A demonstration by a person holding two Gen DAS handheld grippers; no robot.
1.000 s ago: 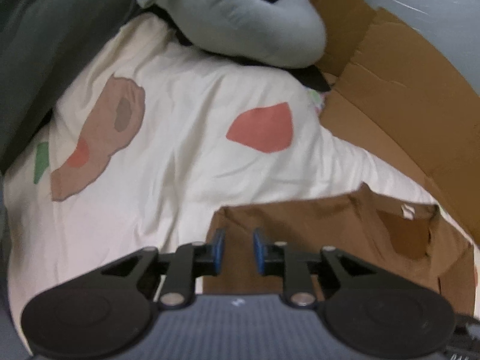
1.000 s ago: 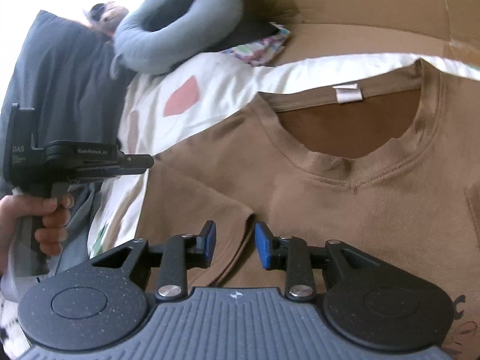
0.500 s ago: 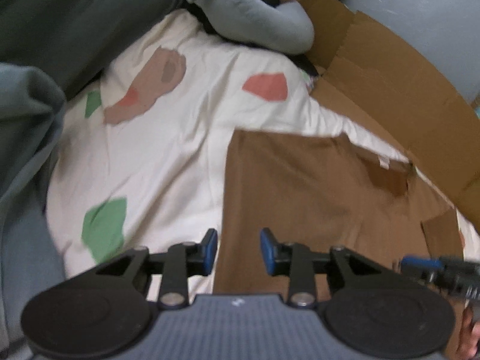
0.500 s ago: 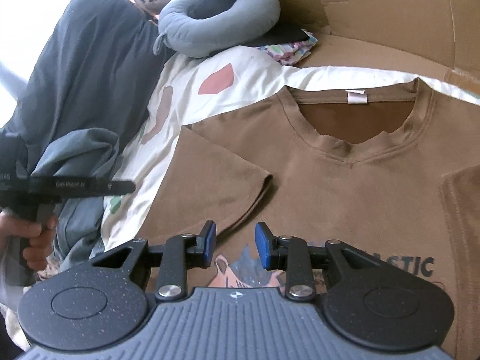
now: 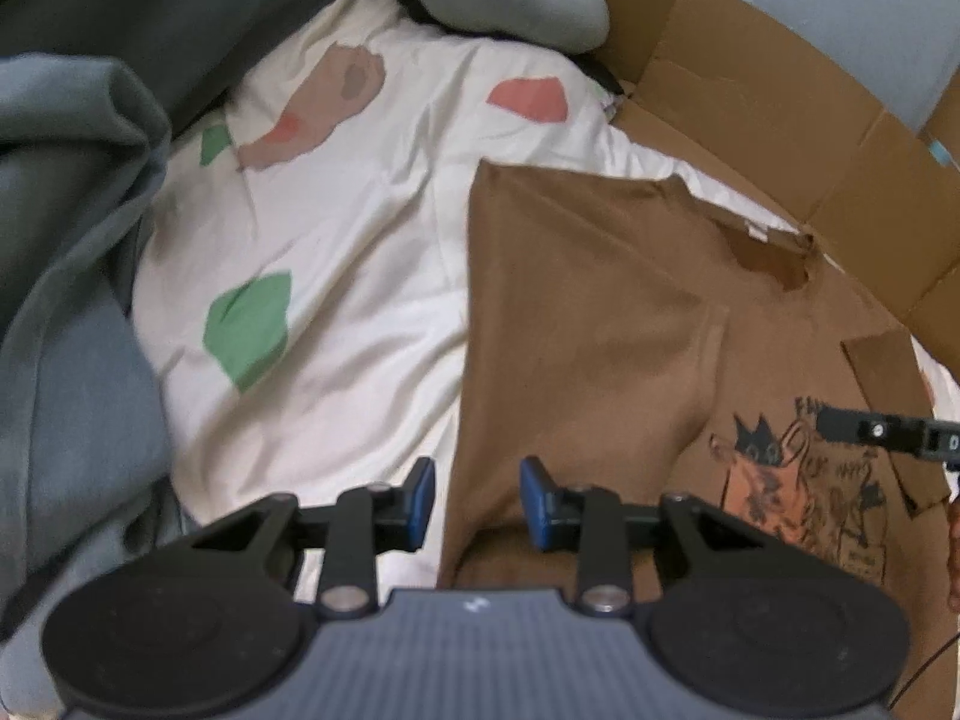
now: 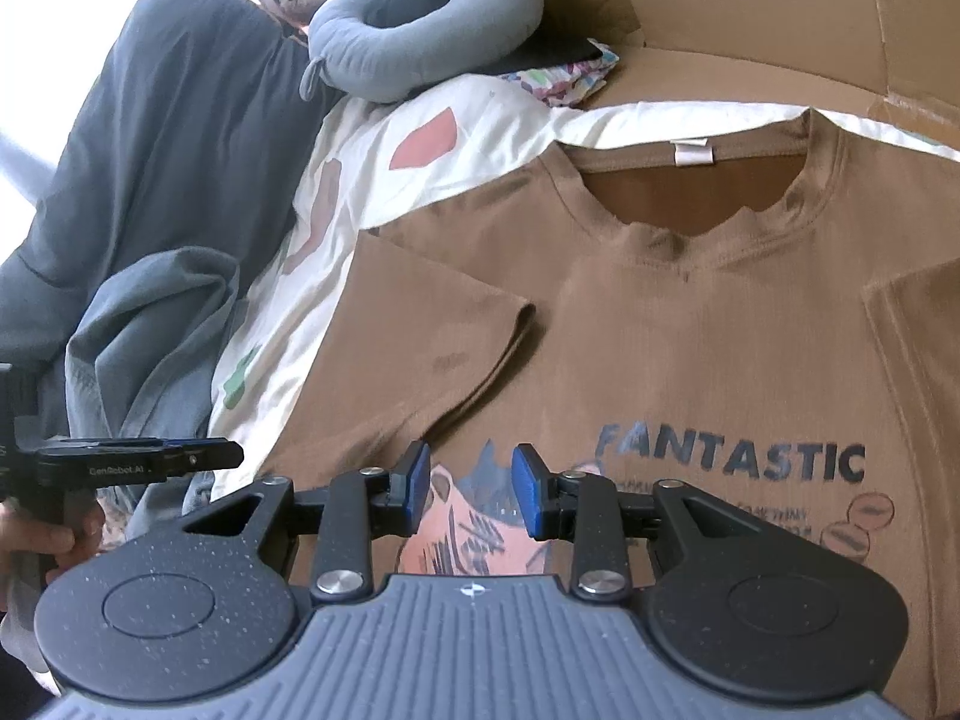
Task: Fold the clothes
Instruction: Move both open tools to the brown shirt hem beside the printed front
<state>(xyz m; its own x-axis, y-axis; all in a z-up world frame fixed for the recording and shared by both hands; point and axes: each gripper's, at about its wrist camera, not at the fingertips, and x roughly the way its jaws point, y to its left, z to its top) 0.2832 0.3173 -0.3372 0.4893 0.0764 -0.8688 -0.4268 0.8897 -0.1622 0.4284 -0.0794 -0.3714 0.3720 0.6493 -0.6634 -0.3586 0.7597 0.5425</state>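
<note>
- Above the brown T-shirt [image 5: 600,312], at its left side edge, the left gripper [image 5: 477,504] is held with its jaws spread and empty.
- Over the shirt's chest print, the right gripper [image 6: 471,489] is likewise parted, pinching nothing.
- The T-shirt is spread flat, sleeves folded inward, on the white sheet [image 5: 360,252].
- Left of the shirt, grey clothing [image 6: 150,324] is piled.

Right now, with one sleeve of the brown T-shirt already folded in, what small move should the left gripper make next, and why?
Probably lower the left gripper onto the folded side edge of the brown T-shirt and pinch it. Its blue pads stand apart with nothing between them, right above that edge, where the shirt meets the white sheet. The left sleeve already lies folded over the chest.
</note>
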